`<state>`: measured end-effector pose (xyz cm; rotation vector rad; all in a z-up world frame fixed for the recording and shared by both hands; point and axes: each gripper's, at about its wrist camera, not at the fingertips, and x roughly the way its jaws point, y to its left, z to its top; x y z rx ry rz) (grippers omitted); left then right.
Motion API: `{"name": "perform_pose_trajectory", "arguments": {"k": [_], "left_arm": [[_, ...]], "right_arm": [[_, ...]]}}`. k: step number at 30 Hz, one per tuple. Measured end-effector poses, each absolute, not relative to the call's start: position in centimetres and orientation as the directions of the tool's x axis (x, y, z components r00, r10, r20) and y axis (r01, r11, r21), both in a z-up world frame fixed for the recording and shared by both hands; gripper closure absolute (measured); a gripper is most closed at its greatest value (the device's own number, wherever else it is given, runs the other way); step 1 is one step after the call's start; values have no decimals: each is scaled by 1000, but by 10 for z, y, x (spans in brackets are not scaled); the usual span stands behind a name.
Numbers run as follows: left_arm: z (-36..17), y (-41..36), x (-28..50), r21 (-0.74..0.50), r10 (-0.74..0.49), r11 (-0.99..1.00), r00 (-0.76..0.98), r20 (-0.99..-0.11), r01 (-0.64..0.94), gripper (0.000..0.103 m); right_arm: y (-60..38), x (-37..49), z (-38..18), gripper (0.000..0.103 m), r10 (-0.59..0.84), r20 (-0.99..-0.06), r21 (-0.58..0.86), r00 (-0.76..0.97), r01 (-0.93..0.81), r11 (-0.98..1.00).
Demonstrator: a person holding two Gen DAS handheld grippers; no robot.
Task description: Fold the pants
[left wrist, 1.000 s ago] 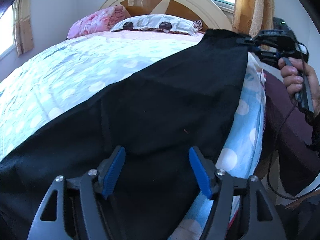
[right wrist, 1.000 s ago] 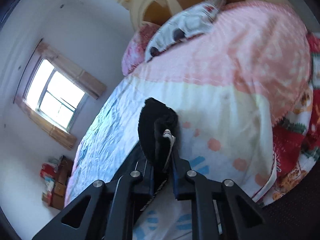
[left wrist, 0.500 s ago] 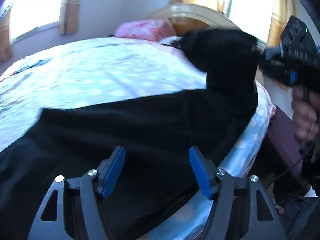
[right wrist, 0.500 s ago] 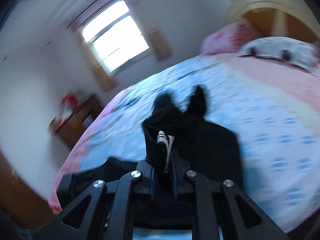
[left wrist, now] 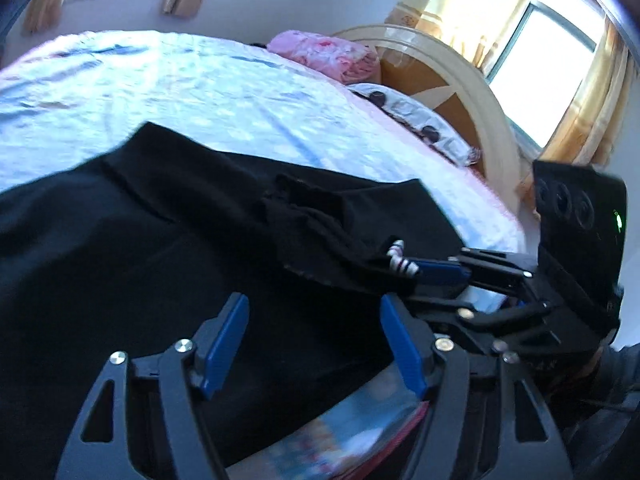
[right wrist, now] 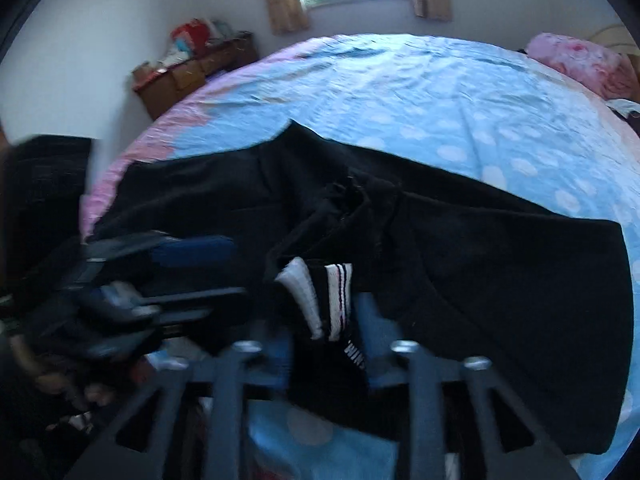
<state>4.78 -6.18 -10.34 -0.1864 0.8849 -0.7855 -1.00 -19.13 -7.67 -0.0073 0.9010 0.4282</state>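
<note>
The pants point(left wrist: 168, 264) are a broad sheet of soft matte black cloth lying across the near side of the bed point(left wrist: 192, 92), filling the left wrist view from nine o'clock round to the centre, with a raised seam running at about ten o'clock and one end doubled back over the rest in a rumpled, frayed-looking ridge near the middle. The bed's cover is thin, slightly creased pale blue fabric with white dots, edged in pink. At six o'clock the left gripper point(left wrist: 314, 346) hangs just above the black cloth, its two black angular arms tipped with flat blue pads point(left wrist: 226, 340) standing wide apart and gripping nothing. Toward three o'clock the right gripper point(left wrist: 404, 270) comes in sideways, its blue-padded fingers pinching a bunched edge of the pants where a white ribbed band with dark stripes point(left wrist: 400, 260) pokes out. Behind it, at one o'clock, sit a puffy pink pillow point(left wrist: 324, 54), a grey-white pillow point(left wrist: 412, 114) with dark round spots, and a curved cream and tan headboard point(left wrist: 472, 92). In the right wrist view, the left gripper point(right wrist: 192, 252) is a blur at nine o'clock, the pants point(right wrist: 500, 280) spread dark and smooth to three o'clock, and the striped band point(right wrist: 336, 296) sits between the right gripper's point(right wrist: 324, 344) fingers at six o'clock.
</note>
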Motion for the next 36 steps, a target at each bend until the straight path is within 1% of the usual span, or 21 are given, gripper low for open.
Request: {"name": "perform_pose_trajectory", "arguments": {"k": [2, 4, 7, 9, 11, 13, 15, 16, 17, 20, 22, 24, 25, 27, 28, 29, 30, 31, 32, 34, 36], "left_arm": [[-101, -73, 50, -448, -691, 700, 372, -620, 555, 32], [-100, -81, 53, -456, -701, 688, 357, -617, 565, 32], [-94, -88, 55, -490, -723, 669, 335, -604, 560, 32], [-87, -91, 55, -491, -721, 672, 338, -605, 555, 25], [-80, -91, 53, -503, -727, 671, 346, -594, 545, 8], [-84, -94, 57, -507, -719, 679, 341, -606, 531, 4], [-93, -98, 60, -477, -678, 715, 340, -652, 511, 7], [-98, -101, 62, -466, -665, 724, 337, -666, 509, 11], [-104, -105, 65, -451, -647, 737, 334, -685, 503, 21], [-112, -113, 70, -376, -573, 790, 365, -734, 484, 43], [-111, -114, 69, -316, -527, 819, 411, -743, 479, 45], [-107, -114, 67, -223, -449, 862, 482, -752, 456, 45], [-105, -113, 67, -193, -430, 871, 512, -744, 452, 41], [-105, -110, 69, -207, -441, 868, 510, -739, 451, 40], [-108, -109, 71, -242, -471, 852, 478, -741, 465, 43], [-112, -110, 74, -271, -491, 841, 450, -746, 469, 54], [-114, -110, 76, -268, -488, 842, 449, -748, 468, 59], [-113, -113, 74, -250, -487, 837, 455, -745, 487, 76], [-112, -115, 72, -249, -499, 825, 447, -742, 506, 89], [-104, -114, 71, -244, -510, 818, 460, -727, 520, 93], [-96, -112, 72, -237, -512, 818, 477, -714, 524, 93]], "right_arm": [[-205, -18, -69, 53, 344, -758, 129, 554, -390, 912], [-222, -27, -63, 53, 318, -752, 104, 578, -372, 922], [-256, -38, -55, 53, 306, -729, 137, 612, -308, 942], [-273, -41, -53, 53, 300, -722, 161, 624, -271, 949], [-289, -47, -53, 53, 285, -711, 174, 643, -232, 957], [-301, -48, -57, 53, 266, -707, 188, 655, -188, 964], [-307, -46, -61, 53, 265, -709, 210, 654, -163, 964], [-309, -47, -63, 53, 266, -703, 225, 659, -149, 963], [-310, -47, -64, 53, 271, -700, 236, 661, -144, 961], [-307, -45, -64, 53, 278, -690, 240, 668, -151, 959], [-308, -47, -63, 53, 274, -685, 232, 675, -154, 960], [-311, -51, -62, 53, 268, -677, 227, 686, -152, 962], [-313, -53, -62, 53, 261, -674, 224, 691, -146, 964], [-316, -54, -63, 53, 255, -672, 229, 695, -133, 964], [-318, -54, -63, 53, 256, -672, 234, 695, -129, 964], [-320, -53, -64, 53, 258, -671, 243, 695, -123, 962], [-320, -52, -65, 53, 259, -671, 246, 695, -120, 962], [-321, -51, -66, 53, 258, -672, 249, 694, -116, 962], [-321, -50, -67, 53, 255, -675, 248, 692, -111, 962], [-322, -49, -66, 53, 249, -676, 247, 694, -105, 963], [-323, -48, -63, 53, 244, -672, 248, 700, -98, 964]]}}
